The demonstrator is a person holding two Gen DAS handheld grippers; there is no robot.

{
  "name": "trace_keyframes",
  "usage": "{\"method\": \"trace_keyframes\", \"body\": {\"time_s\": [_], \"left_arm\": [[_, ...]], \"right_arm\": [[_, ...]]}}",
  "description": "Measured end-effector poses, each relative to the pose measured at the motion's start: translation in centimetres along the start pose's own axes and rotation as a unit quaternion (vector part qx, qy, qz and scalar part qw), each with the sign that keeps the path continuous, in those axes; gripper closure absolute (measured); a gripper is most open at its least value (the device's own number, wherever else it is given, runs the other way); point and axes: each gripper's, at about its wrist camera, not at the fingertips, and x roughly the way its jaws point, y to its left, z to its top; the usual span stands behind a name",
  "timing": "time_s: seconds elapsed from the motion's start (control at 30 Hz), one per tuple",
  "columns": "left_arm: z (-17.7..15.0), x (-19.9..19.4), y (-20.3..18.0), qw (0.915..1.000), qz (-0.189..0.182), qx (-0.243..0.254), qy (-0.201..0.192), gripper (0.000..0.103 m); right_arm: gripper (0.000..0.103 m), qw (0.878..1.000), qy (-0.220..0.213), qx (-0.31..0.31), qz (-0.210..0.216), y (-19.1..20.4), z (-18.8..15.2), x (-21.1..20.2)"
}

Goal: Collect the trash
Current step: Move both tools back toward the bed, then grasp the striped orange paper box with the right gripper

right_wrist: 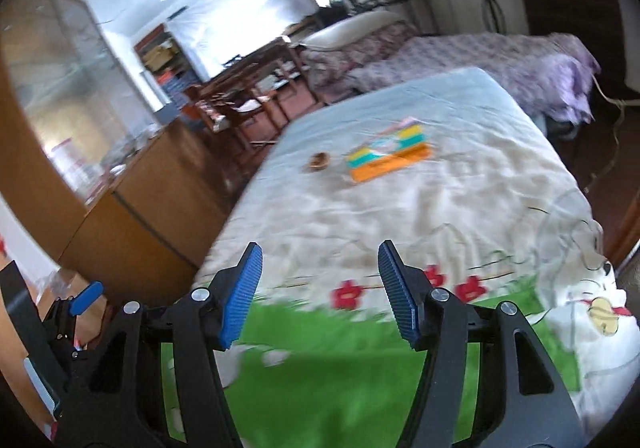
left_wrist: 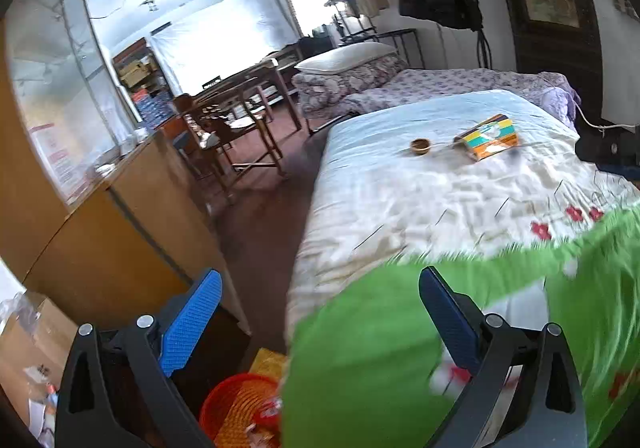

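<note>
On the bed (right_wrist: 400, 208), far ahead of you, a colourful striped box (right_wrist: 390, 158) lies just beside a small brown cup (right_wrist: 319, 161). Your right gripper (right_wrist: 320, 294) has its jaws apart with nothing between them. Only your left view shows the orange basket (left_wrist: 236, 404) on the floor beside the bed; your left gripper (left_wrist: 320, 312) stands wide apart too, holding nothing.

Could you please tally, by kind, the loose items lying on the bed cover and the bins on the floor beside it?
Colourful striped packet: 1
Small brown round cup-like item: 1
Orange basket on the floor: 1
Total: 3
</note>
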Motion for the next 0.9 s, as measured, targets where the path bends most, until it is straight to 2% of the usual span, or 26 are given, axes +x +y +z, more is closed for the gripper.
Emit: {"method": "trace_keyframes", "body": {"time_s": [0.3,0.43,0.57,0.63,0.67,0.77,0.83,0.9], "left_arm": [[4.2,6.5,-4.5,0.9989,-0.04,0.015,0.018,0.006],[6.0,9.9,-5.3,0.9941,-0.094,-0.004,0.056,0.006],[7.7,14.6,-4.4,0.9799,-0.155,-0.088,0.089,0.006],[7.8,16.5,-3.9,0.9725,-0.158,-0.122,0.12,0.006],[7.5,17.7,-3.4,0.9652,-0.161,-0.148,0.144,0.006],[6.6,18.2,-2.1,0.948,-0.193,-0.197,0.158,0.006],[6.3,18.1,-1.9,0.9457,-0.198,-0.205,0.157,0.006],[6.1,17.9,-2.0,0.9469,-0.195,-0.2,0.159,0.006]], "right_arm": [[0.041,0.998,0.006,0.049,-0.033,-4.7,2.8,3.6],[0.039,0.995,0.019,0.087,-0.045,-6.6,4.9,6.0],[0.039,0.99,0.036,0.121,-0.055,-8.1,7.2,8.2],[0.039,0.989,0.043,0.123,-0.065,-8.5,8.0,9.2],[0.039,0.989,0.046,0.125,-0.066,-8.6,8.1,9.5],[0.039,0.985,0.067,0.149,-0.048,-9.3,8.5,11.1],[0.039,0.982,0.074,0.17,-0.03,-9.5,9.0,12.2],[0.038,0.981,0.076,0.18,-0.017,-9.3,9.3,12.9]]}}
